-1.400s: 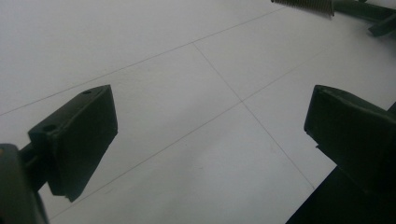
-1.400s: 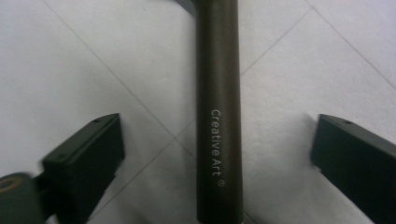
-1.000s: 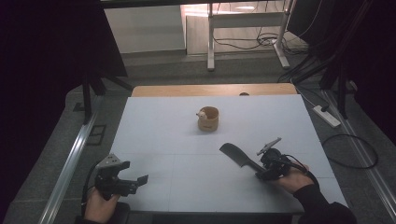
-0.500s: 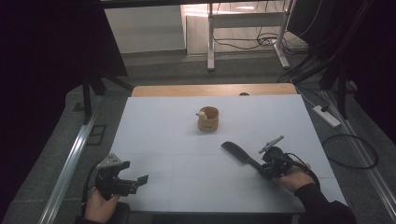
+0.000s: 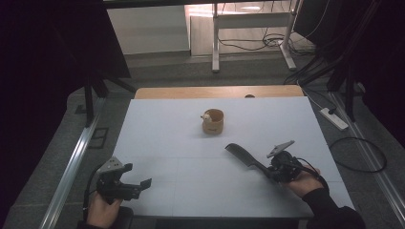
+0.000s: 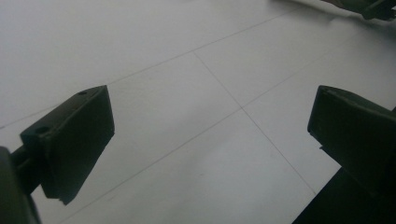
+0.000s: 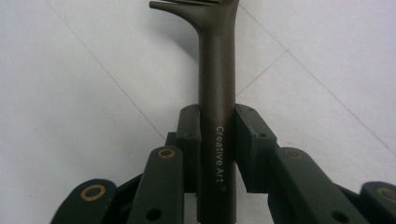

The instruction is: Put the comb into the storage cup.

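A dark comb (image 5: 241,153) lies low over the white table (image 5: 167,138) at the right, teeth end pointing toward the table's middle. My right gripper (image 5: 270,171) is shut on its handle. In the right gripper view the two pads (image 7: 189,128) press the round handle of the comb (image 7: 215,70) from both sides. The jaws of my right gripper (image 7: 217,121) have just been closing, with the handle between them. My left gripper (image 5: 137,175) rests at the table's front left corner. Its jaws stand wide open, and bare table shows between them in my left gripper (image 6: 210,126) view.
A small wooden cup (image 5: 213,121) with something white at its rim stands at the table's middle back. A bare wooden strip (image 5: 219,91) runs along the far edge. On the floor, a power strip (image 5: 333,118) lies at the right and a metal rail (image 5: 71,167) runs along the left.
The right gripper's jaws have drawn in on the comb's handle. Both hands have stayed where they were.
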{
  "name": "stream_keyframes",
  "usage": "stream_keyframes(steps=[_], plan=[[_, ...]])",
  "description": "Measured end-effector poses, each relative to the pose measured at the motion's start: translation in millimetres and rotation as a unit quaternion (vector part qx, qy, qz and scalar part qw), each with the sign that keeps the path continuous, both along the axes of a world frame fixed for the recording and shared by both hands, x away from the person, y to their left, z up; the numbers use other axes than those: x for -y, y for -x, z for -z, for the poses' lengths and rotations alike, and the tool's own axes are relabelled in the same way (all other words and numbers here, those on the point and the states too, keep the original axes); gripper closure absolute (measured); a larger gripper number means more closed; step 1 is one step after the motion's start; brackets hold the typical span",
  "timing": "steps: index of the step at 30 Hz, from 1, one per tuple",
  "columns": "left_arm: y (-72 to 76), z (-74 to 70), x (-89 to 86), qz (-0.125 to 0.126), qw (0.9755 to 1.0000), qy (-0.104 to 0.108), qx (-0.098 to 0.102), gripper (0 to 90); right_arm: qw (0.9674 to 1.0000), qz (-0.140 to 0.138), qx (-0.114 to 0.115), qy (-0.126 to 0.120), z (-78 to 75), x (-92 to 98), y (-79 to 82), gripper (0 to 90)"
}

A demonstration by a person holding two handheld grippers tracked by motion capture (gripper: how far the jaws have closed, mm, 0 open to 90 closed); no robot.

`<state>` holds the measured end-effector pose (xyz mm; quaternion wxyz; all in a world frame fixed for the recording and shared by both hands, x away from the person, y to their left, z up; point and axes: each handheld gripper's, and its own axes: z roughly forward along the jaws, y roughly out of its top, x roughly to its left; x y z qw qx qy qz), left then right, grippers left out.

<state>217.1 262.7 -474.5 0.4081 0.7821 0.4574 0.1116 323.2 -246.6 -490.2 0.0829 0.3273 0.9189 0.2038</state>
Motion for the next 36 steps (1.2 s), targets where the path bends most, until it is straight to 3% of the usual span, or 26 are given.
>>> stream_keyframes(steps=[10, 19, 36], plan=[[-2.3, -2.1, 8.7, 0.024, 0.9996, -0.006, 0.011, 0.4, 0.9996, -0.008, 0.027, -0.009, -6.0, 3.7, 6.9, 73.1], [-5.8, -7.1, 15.3, 0.022, 0.9996, 0.0, 0.017, 0.0, 0.9984, -0.014, 0.048, -0.026, -13.4, 5.9, 10.8, 73.1], [-22.6, -16.7, 33.4, 0.039, 0.9992, 0.005, 0.008, 0.0, 0.9959, -0.026, 0.076, -0.042, -20.4, 6.2, 18.2, 73.1]])
